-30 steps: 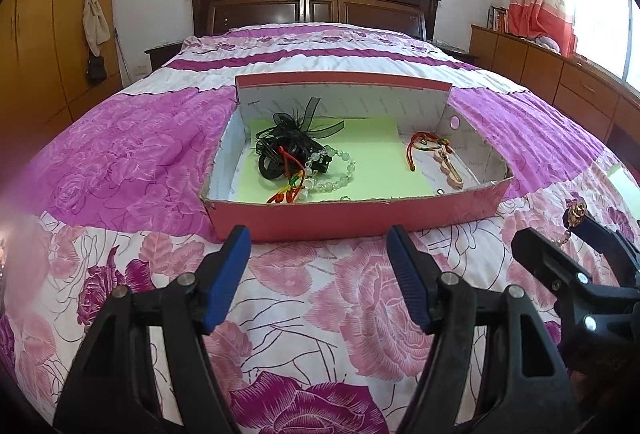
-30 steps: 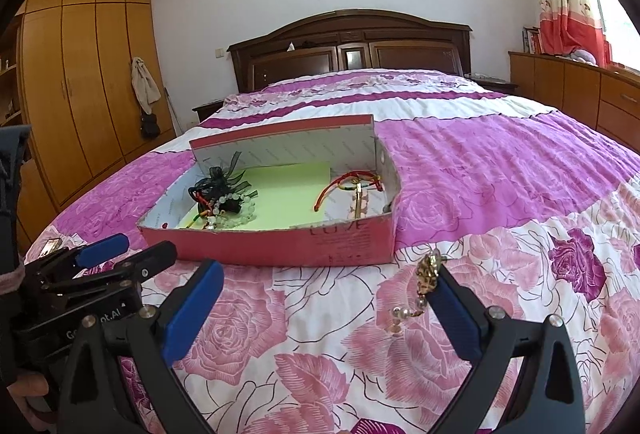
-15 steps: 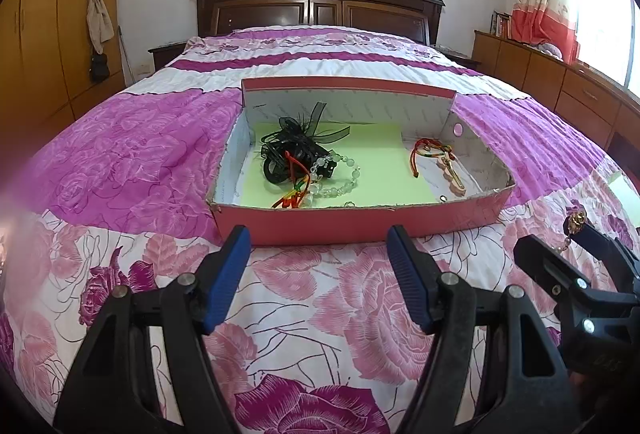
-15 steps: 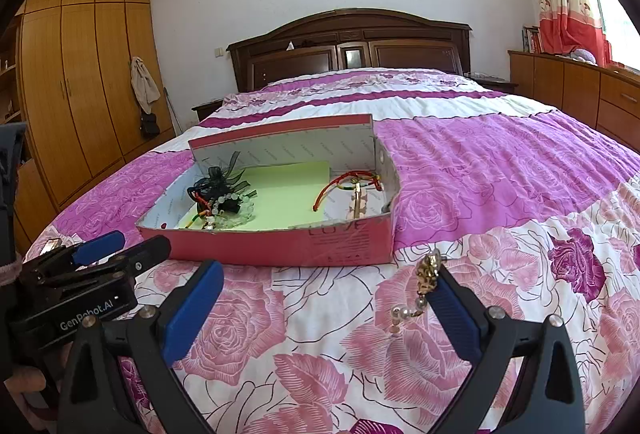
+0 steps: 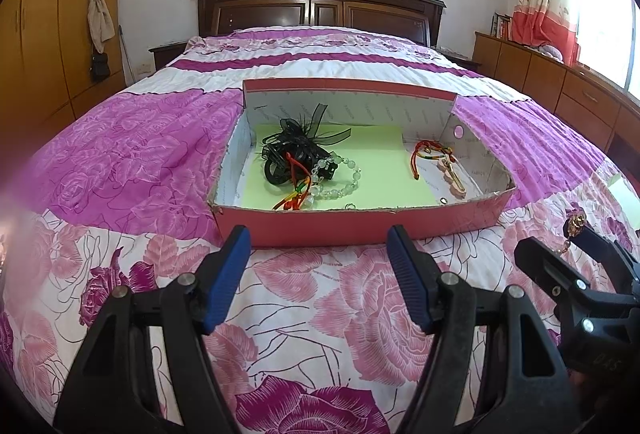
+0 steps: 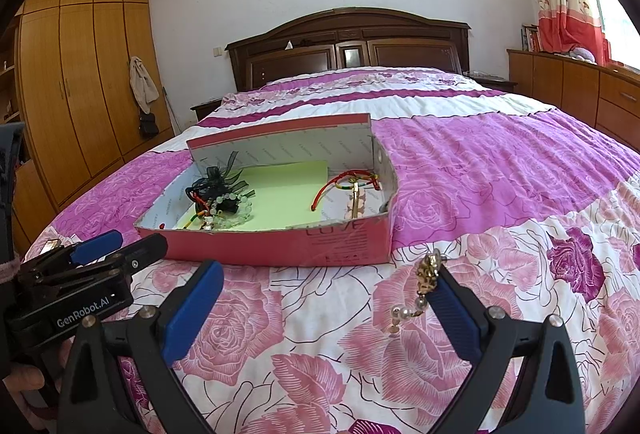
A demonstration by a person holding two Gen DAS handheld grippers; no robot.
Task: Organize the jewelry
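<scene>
Both wrist cameras sit low over the bedspread (image 5: pixel 320 314), facing the headboard (image 6: pixel 348 38); both frame the pink box (image 5: pixel 360 226) near centre, the right camera from further right.

Open pink box (image 5: pixel 360 226) sits on the bed, black ribbon tangle (image 5: pixel 298 150) and pale bead bracelet (image 5: pixel 340 178) at its left, red cord (image 5: pixel 430 154) right; gold pearl earring (image 6: pixel 426 276) dangles outside, near its front corner.
</scene>
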